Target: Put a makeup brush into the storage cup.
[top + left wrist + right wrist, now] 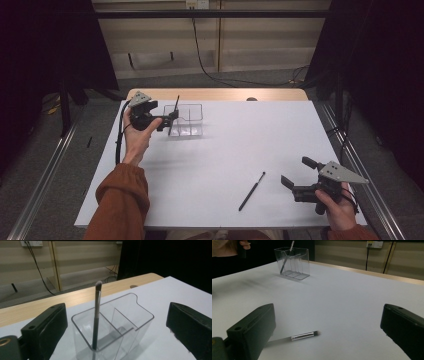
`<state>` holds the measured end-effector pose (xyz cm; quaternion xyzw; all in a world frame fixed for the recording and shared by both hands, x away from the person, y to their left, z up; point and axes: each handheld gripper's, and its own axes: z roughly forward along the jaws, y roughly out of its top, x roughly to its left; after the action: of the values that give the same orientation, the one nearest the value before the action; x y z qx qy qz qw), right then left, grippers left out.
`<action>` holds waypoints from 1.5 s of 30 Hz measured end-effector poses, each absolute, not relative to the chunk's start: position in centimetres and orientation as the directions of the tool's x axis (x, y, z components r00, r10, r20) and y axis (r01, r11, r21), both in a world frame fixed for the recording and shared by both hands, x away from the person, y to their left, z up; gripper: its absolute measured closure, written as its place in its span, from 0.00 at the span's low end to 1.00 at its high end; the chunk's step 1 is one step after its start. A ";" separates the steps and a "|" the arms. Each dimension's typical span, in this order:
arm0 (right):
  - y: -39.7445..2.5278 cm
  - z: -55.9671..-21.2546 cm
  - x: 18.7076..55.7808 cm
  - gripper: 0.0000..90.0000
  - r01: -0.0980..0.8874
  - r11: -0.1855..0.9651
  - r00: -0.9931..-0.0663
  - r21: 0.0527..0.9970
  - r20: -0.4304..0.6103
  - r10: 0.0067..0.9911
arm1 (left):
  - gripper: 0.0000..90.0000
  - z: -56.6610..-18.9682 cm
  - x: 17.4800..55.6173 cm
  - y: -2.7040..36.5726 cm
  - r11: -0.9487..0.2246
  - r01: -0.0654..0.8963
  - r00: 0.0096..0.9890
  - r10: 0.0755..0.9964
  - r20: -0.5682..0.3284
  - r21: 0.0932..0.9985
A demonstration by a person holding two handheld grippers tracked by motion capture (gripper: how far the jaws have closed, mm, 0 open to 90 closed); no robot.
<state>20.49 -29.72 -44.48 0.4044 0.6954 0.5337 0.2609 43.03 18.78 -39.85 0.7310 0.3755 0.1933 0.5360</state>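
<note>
High view overhead, far; tool views low, close; all share organizer (pixel 186 120).

Brush (pixel 96 317) upright in clear organizer (pixel 140 315); second brush (pixel 252 191) flat (table).

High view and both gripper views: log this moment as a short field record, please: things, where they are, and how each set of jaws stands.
surface: white table
container: clear divided organizer, far left of table
brush 1: makeup brush standing tilted in an end compartment of the organizer, bristles up
brush 2: second brush lying flat on the table, near right
left gripper: jaws open, beside the organizer
right gripper: jaws open, close to the second brush, not touching
</note>
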 end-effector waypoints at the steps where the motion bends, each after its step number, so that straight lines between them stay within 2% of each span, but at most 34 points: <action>1: -29.7 -44.5 20.5 0.00 0.283 0.103 -0.537 0.954 0.069 0.841 | 0.03 -39.8 42.9 18.8 -0.144 0.349 0.641 0.757 -0.124 0.926; 13: -29.5 -44.4 20.5 0.00 0.283 0.101 -0.537 0.954 0.070 0.841 | 0.03 -39.3 40.2 19.0 -0.158 0.334 0.644 0.758 -0.102 0.929; 21: -29.5 -44.4 20.5 0.00 0.281 0.110 -0.543 0.953 0.064 0.837 | 0.04 -39.3 38.4 19.3 -0.165 0.288 0.635 0.770 -0.059 0.943; 36: -29.4 -44.4 20.5 0.00 0.278 0.116 -0.547 0.954 0.058 0.835 | 0.03 -39.7 34.3 21.0 -0.153 0.270 0.636 0.770 -0.056 0.951; 45: -29.3 -44.4 20.4 0.00 0.278 0.112 -0.547 0.954 0.061 0.835 | 0.03 -40.2 31.9 22.1 -0.115 0.278 0.636 0.766 -0.093 0.954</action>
<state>20.44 -29.34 -44.38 0.3983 0.6987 0.5340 0.2608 31.88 22.09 -40.16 0.7136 0.3658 0.2198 0.5555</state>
